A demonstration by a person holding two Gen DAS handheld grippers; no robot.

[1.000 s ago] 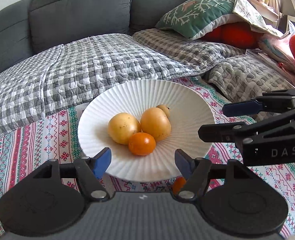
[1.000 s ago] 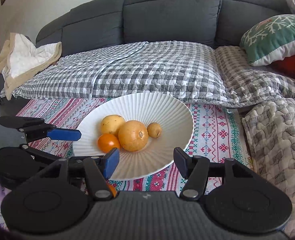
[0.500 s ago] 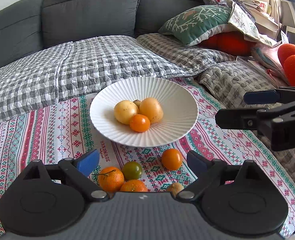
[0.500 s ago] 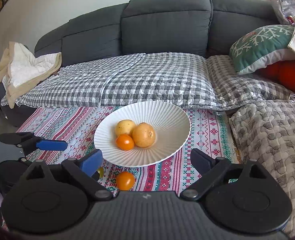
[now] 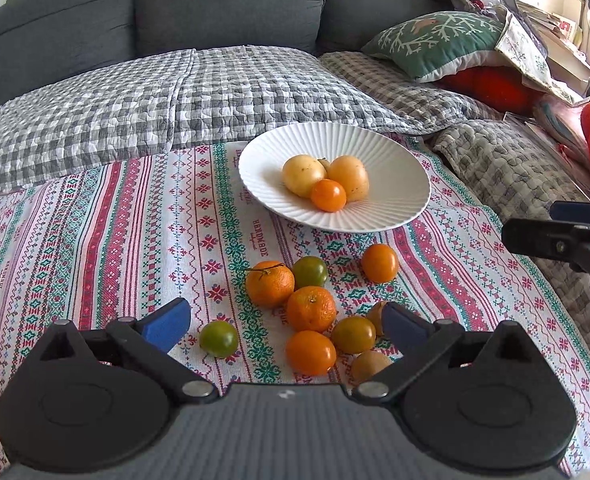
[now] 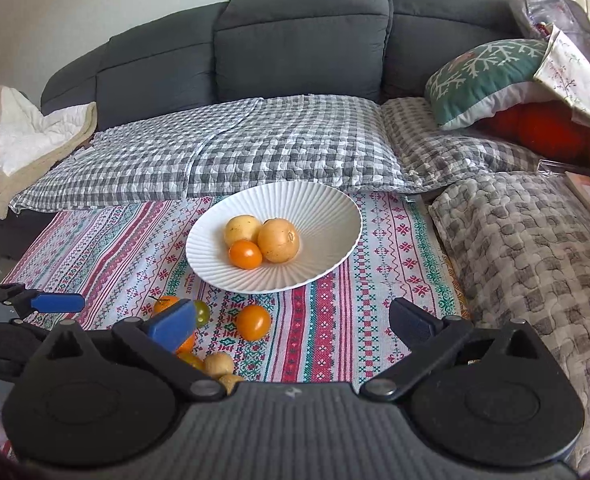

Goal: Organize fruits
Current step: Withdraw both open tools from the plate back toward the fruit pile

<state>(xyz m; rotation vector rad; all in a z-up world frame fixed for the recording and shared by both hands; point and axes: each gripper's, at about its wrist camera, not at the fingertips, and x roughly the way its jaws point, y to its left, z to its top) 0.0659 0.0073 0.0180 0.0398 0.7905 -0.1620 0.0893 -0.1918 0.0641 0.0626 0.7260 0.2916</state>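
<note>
Left gripper (image 5: 285, 322): empty; its blue-padded jaws are opening wide, with loose fruit lying on the cloth below the gap and nothing pressed between the pads.
Right gripper (image 6: 291, 318): also empty, jaws opening; only the striped embroidered tablecloth (image 6: 335, 320) shows between them.
White ribbed ceramic plate (image 5: 395, 160): ahead of both grippers, beyond the loose fruit; it holds two pale yellow round fruits (image 5: 303, 175) and a small orange tomato (image 5: 328, 195), all touching.
Loose fruit: a cluster just ahead of the left gripper, with two stemmed orange mandarins (image 5: 270, 283) touching, green tomatoes beside them, and an orange tomato (image 5: 311, 352) nearest the gripper body.
Lone orange tomato (image 6: 253, 322): apart from the cluster, towards the plate, ahead and left of the right gripper's centre.
Nearer hand: the left for the cluster; the right probably for the lone tomato.
Long axis: the fruits are round, so approach angle matters little.
Key relation: the cluster lies between the left gripper and the plate, so the likely move is a short reach down and forward.
</note>
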